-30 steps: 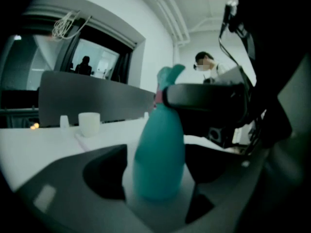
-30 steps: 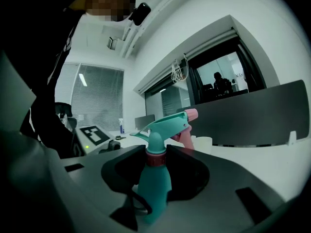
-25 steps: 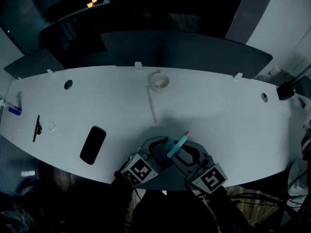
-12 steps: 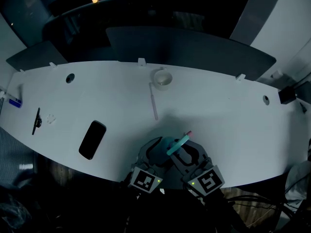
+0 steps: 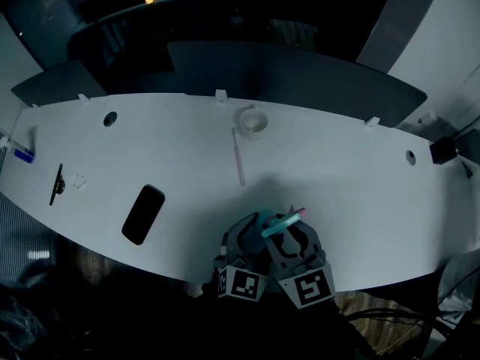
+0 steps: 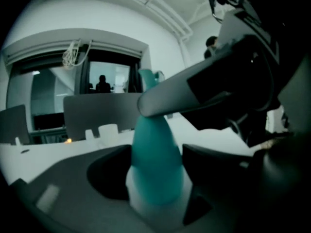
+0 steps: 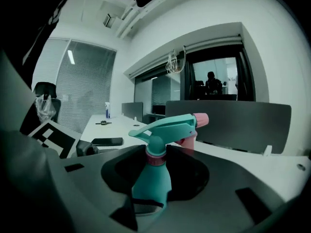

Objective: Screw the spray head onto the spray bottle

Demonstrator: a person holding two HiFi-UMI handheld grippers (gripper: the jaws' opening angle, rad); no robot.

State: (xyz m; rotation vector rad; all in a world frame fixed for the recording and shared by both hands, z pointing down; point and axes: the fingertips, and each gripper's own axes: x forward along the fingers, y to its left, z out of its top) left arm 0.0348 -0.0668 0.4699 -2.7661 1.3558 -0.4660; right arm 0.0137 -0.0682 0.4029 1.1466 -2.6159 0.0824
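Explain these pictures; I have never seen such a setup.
A person holds a two-jawed tool in each hand. One picture comes from a camera on the person's head, looking down at a white table; the other two from cameras on each tool. On the table lie a black phone, a thin stick and a round white object. The left tool and the right tool both grip a teal spray bottle with its spray head on; the left jaws have just been closing.
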